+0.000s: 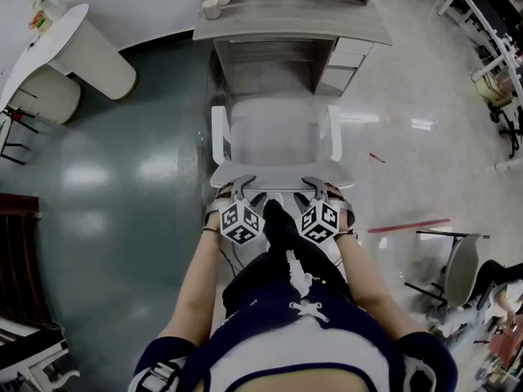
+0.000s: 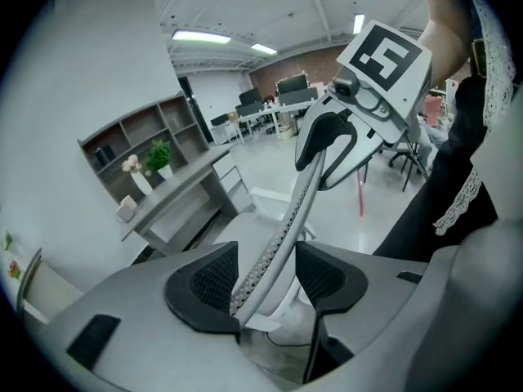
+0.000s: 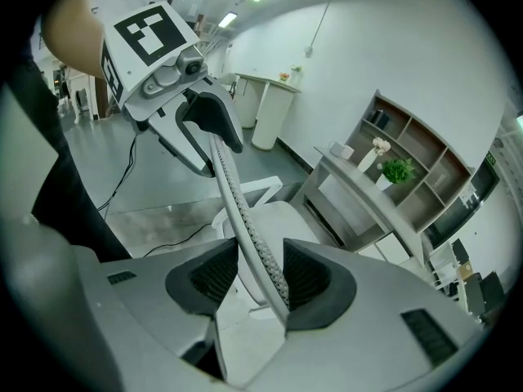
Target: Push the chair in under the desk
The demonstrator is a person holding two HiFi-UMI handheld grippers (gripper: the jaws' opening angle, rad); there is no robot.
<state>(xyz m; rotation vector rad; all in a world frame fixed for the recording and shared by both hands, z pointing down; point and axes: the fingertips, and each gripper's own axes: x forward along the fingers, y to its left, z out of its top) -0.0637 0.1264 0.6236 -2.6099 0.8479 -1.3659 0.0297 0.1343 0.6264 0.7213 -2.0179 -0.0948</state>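
Note:
A white office chair [image 1: 276,133] stands in front of the grey desk [image 1: 286,19], its seat partly under the desktop. Both grippers sit on the top edge of its mesh backrest [image 2: 306,194], just in front of the person. My left gripper [image 1: 237,188] straddles that edge; in the left gripper view the edge runs between the wide pads [image 2: 204,280] with a gap on the right side. My right gripper [image 1: 315,186] straddles it the same way, the backrest [image 3: 233,194] passing between its pads [image 3: 310,278] with a gap on the left side. Both are open.
Cups [image 1: 216,2] and a potted plant stand on the desk's shelf unit. A white rounded counter [image 1: 49,47] is at the far left, dark furniture [image 1: 16,251] at the near left. A red strip [image 1: 409,225] lies on the floor beside another chair [image 1: 458,268].

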